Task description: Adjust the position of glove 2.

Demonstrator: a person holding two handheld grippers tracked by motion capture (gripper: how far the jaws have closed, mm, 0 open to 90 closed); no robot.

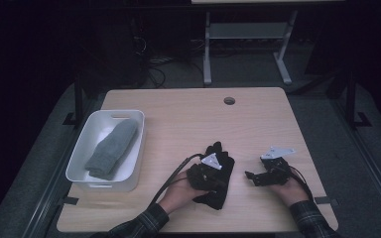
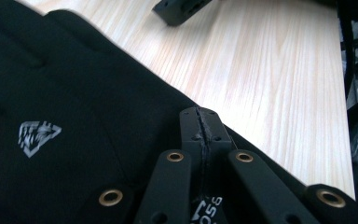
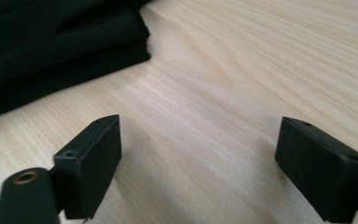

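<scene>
— Now, left gripper (image 2: 200,122)?
— Jaws pressed together over the black glove (image 1: 217,171), at its right edge; whether fabric is pinched between them, cannot tell. Glove lies flat on the wooden table (image 1: 188,114), near front edge, centre.
— Right gripper (image 3: 198,163)?
— Jaws spread wide, empty, low over bare wood just right of the glove.
— Other items?
— Grey mitten (image 1: 111,148) inside the white bin (image 1: 84,144), table's left side, well apart from the glove.

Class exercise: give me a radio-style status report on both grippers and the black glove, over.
Left gripper jaws shut, on the black glove; pinch unconfirmed. Right gripper jaws open over bare table. Grey mitten in white bin. Nothing in the way.
</scene>
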